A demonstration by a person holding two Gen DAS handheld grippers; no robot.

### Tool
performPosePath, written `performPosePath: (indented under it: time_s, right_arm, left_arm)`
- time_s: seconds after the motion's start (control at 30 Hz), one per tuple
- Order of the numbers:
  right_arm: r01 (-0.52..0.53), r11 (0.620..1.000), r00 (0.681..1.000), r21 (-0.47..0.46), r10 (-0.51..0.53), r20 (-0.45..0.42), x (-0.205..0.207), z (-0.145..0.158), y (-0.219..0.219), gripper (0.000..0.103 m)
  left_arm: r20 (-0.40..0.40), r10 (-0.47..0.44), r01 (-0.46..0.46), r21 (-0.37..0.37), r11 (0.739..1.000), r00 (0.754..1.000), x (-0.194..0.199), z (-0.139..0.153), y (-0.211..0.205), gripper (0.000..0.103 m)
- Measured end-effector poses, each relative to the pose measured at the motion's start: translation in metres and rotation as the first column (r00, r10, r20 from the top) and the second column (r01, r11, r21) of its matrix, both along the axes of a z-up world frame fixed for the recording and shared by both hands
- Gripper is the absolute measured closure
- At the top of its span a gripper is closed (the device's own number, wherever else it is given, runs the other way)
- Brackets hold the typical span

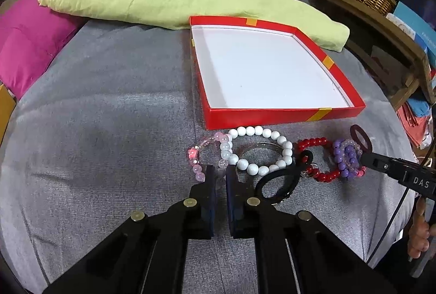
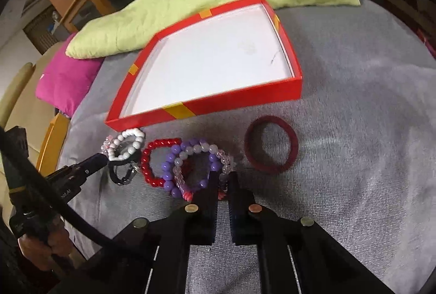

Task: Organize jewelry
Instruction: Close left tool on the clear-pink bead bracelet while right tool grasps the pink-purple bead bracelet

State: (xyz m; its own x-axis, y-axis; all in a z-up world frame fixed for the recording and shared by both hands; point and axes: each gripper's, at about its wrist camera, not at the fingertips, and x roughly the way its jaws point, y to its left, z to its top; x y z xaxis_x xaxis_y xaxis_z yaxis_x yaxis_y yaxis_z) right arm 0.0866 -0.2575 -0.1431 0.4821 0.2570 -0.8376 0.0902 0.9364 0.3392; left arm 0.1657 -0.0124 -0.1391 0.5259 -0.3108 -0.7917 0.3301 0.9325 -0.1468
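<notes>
We work over a grey cloth-covered surface (image 1: 109,130) with the red box (image 1: 272,115) as our landmark; its white floor is bare, so none of the jewelry is sorted yet. The pieces lie in a row just in front of the box's near wall.

Our left tool (image 1: 220,174) is pinched together at the pink-and-clear bead bracelet (image 1: 196,155), in front of the box's near left corner. A clear bead seems caught between the pads, though we cannot be sure the strand is truly held. Touching it on the side toward the box's middle is the white bead bracelet (image 1: 261,152), with a black ring piece (image 1: 275,182) lapping its near edge.

Our right tool (image 2: 223,182) is closed on the purple-and-clear bracelet cluster (image 2: 190,166) in front of the box's near wall, beside the red bead bracelet (image 2: 156,160). The dark red bangle (image 2: 271,148) lies apart, before the box's near right corner.

To do this well, we judge that we should lift each strand slowly and straight up, watching that tangled neighbours do not trail along, then carry it over the low wall and set each down in its own part of the box floor. Beads are slippery and may roll out of the pads.
</notes>
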Motion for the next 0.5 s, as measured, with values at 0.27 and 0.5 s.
performPosePath:
  time_s: [0.27,0.5]
  right_arm:
    - [-0.002,0.999,0.999,0.043,0.0,0.04,-0.002,0.008,-0.006,0.096]
    - [0.0,0.998,1.0,0.062,0.0,0.0,0.002,0.0,-0.006,0.096]
  left_arm:
    - [0.033,0.018,-0.017,-0.04,0.999,0.999,-0.005,0.011,0.012,0.095]
    - [0.03,0.036,-0.036,-0.007,0.999,0.999,-0.001,0.007,0.012,0.095]
